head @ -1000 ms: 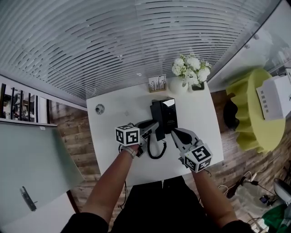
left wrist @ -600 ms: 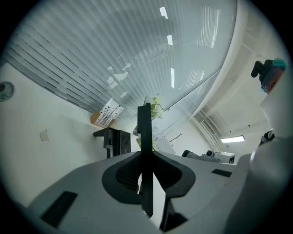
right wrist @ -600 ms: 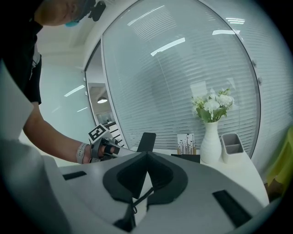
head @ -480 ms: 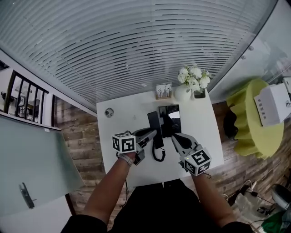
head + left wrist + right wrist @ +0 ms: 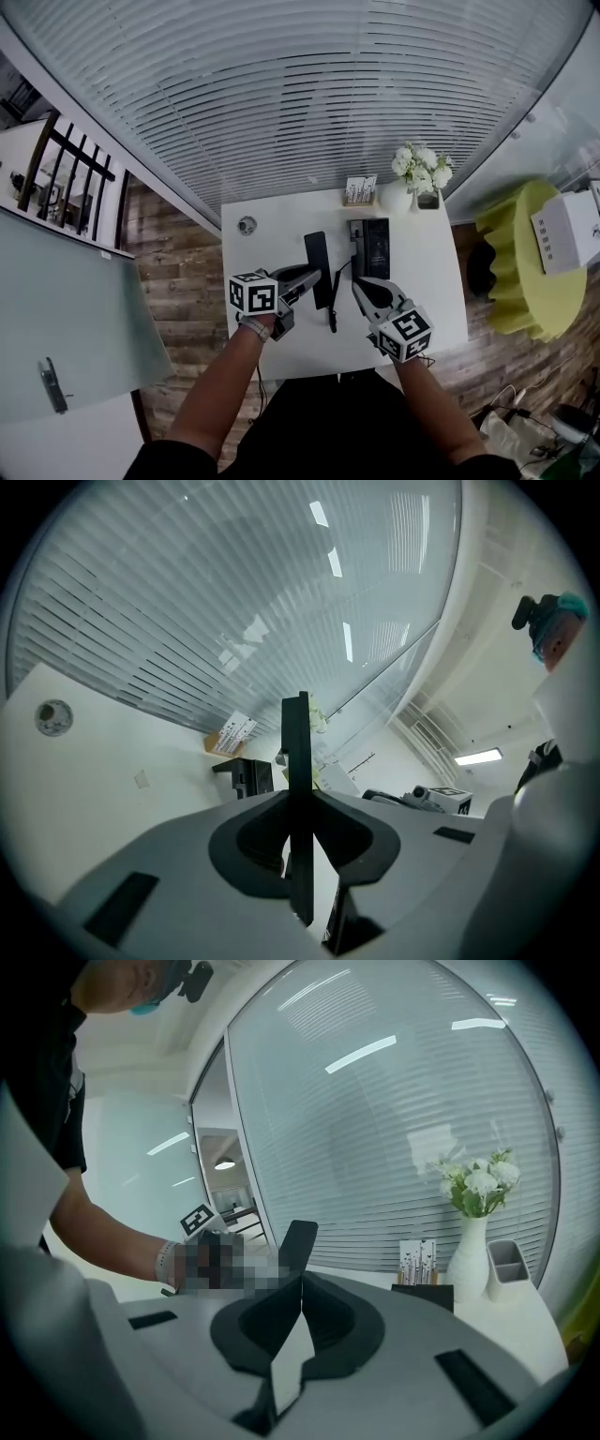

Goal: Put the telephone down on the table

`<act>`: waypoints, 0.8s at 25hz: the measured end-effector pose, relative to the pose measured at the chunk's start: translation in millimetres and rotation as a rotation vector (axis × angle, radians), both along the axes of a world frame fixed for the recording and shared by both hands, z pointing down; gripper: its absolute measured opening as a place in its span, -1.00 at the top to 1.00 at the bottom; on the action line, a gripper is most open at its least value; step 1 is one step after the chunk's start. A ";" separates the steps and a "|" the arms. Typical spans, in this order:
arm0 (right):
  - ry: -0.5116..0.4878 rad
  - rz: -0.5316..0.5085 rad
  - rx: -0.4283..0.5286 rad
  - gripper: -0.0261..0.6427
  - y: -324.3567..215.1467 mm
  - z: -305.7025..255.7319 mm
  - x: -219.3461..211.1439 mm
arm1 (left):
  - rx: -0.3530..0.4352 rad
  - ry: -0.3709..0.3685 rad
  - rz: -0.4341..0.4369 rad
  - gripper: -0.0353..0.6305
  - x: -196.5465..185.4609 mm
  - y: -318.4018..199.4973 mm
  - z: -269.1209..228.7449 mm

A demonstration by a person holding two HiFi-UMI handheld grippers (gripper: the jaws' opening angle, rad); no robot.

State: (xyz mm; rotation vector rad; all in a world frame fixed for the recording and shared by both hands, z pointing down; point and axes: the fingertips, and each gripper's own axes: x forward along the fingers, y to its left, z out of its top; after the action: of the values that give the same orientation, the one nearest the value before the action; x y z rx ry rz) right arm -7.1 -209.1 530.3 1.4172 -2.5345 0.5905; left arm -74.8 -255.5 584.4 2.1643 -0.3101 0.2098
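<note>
The black telephone handset [image 5: 319,256] is held left of the telephone base [image 5: 369,247] on the white table [image 5: 431,281]. My left gripper [image 5: 313,277] is shut on the handset's near end. In the left gripper view the handset [image 5: 296,789] stands edge-on between the jaws, with the base [image 5: 246,776] beyond it. The black cord [image 5: 333,298] runs from the handset toward the base. My right gripper [image 5: 360,286] sits just right of the cord, shut with nothing in it. In the right gripper view its jaws [image 5: 300,1283] meet, and the handset [image 5: 298,1239] shows behind them.
A white vase of flowers [image 5: 418,171], a small card holder [image 5: 357,190] and a grey pen cup [image 5: 428,200] line the table's far edge. A small round disc [image 5: 247,224] lies at the far left corner. A yellow-green seat [image 5: 525,253] stands to the right. A glass wall with blinds lies beyond.
The left gripper has carried the handset left, away from the base, and the coiled cord has stretched out. The right gripper has stayed shut near the cord.
</note>
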 end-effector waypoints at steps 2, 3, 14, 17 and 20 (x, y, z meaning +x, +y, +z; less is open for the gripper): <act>0.002 -0.022 0.001 0.86 -2.1 -1.2 -12.7 | -0.005 0.000 -0.008 0.66 -12.1 -0.4 -2.4; 0.002 -0.030 0.001 0.86 -3.6 -1.8 -19.2 | -0.008 0.000 -0.010 0.66 -18.7 -0.5 -3.1; 0.000 -0.112 -0.016 0.86 -20.3 7.8 -79.6 | -0.031 -0.035 -0.052 0.66 -94.8 -12.0 7.4; -0.001 -0.134 -0.022 0.86 -25.6 11.5 -95.2 | -0.038 -0.043 -0.057 0.66 -111.1 -15.4 12.2; 0.004 -0.152 -0.025 0.86 -33.1 14.6 -108.9 | -0.059 -0.052 -0.046 0.66 -124.8 -19.4 18.3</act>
State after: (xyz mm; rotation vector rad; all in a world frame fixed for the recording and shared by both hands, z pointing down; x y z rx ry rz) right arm -116.0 -242.2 544.8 1.2026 -2.5926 0.5904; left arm -199.6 -274.8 602.7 2.0943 -0.3783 0.2470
